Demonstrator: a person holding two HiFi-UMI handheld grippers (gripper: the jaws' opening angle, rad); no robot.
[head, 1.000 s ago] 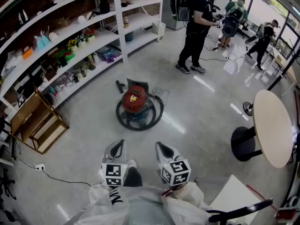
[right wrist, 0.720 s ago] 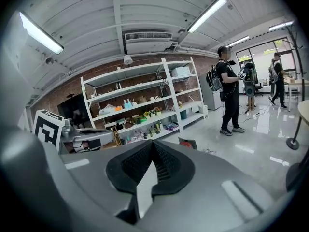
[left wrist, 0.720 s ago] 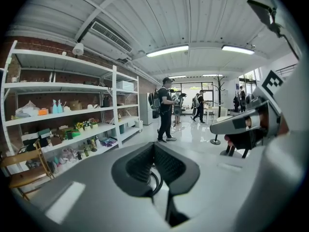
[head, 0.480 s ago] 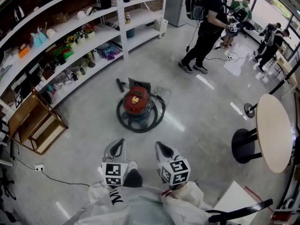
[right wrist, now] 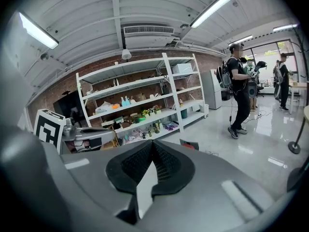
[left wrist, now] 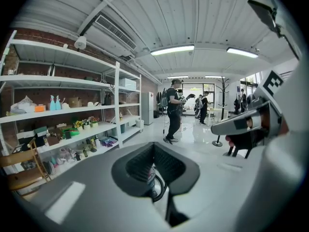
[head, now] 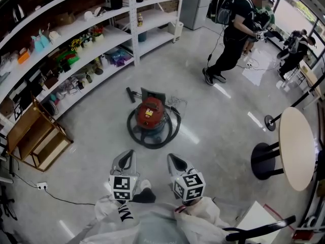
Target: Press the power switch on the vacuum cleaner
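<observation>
Tools (head: 130,154) (head: 171,158) closed, empty; vacuum cleaner (head: 151,114) well apart

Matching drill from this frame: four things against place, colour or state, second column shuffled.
1 vacuum
2 hose
3 round table
4 wooden rack

A beige top, far right
B coiled round the vacuum
C red, centre of head view
D left, by the shelves

Pairs: 1-C, 2-B, 3-A, 4-D
</observation>
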